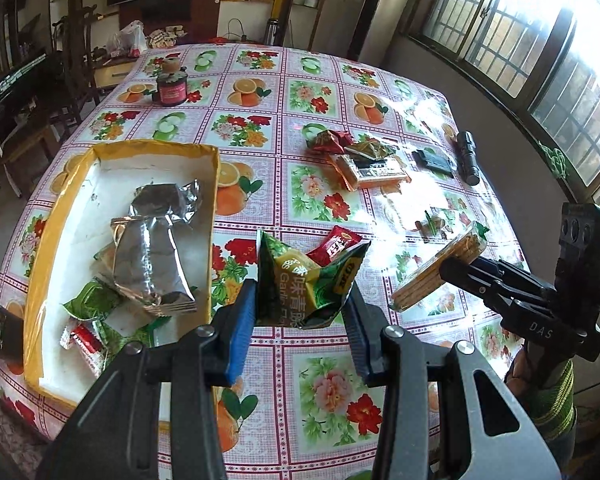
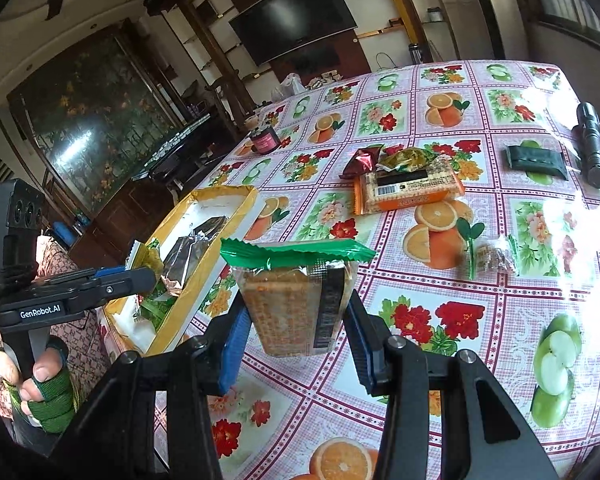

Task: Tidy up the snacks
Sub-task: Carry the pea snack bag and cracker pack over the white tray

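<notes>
My left gripper is shut on a green garlic-pea snack packet, held above the table just right of the yellow-rimmed box. A small red candy packet shows just behind it. The box holds silver foil packets, green packets and a red-and-white candy. My right gripper is shut on a clear cracker pack with a green seal, lifted over the tablecloth; the left wrist view shows that cracker pack at the right. The box lies to its left.
Farther back lie an orange cracker pack, a red wrapper and a green wrapper. A black flashlight, a dark flat case, a small clear packet and a dark jar also sit on the flowered tablecloth.
</notes>
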The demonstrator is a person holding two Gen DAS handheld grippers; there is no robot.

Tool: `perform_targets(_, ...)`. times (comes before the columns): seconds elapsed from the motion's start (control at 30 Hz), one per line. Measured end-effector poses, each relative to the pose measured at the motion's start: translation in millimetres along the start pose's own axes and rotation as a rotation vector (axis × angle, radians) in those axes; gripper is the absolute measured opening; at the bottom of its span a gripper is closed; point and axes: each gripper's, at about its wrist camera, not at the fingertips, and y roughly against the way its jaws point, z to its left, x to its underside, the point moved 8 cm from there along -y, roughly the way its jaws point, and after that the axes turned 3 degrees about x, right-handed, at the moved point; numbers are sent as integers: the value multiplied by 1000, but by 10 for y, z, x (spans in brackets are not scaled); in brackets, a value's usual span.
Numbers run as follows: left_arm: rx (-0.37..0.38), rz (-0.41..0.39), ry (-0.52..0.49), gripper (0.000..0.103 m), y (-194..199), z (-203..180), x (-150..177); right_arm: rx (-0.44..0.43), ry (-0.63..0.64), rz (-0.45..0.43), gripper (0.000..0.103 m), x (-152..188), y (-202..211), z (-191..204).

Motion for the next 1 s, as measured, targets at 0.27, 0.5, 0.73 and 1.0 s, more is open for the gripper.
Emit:
perform_targets(0.27,-109,-38,50,44,168,390,100,-19,46,25,46,12,-152,267)
perform_targets(0.5,-218,-74,75,44,313,738,153,-42,110,54,46,0,-362,576)
perform_targets(0.73,-258,-78,122,44,355,1038,222,-12,224,51,46,-52,-578,946)
perform_targets(1.0,-299,-70,188,44,415,1409,341,-30,328,73,46,-104,-886,1384)
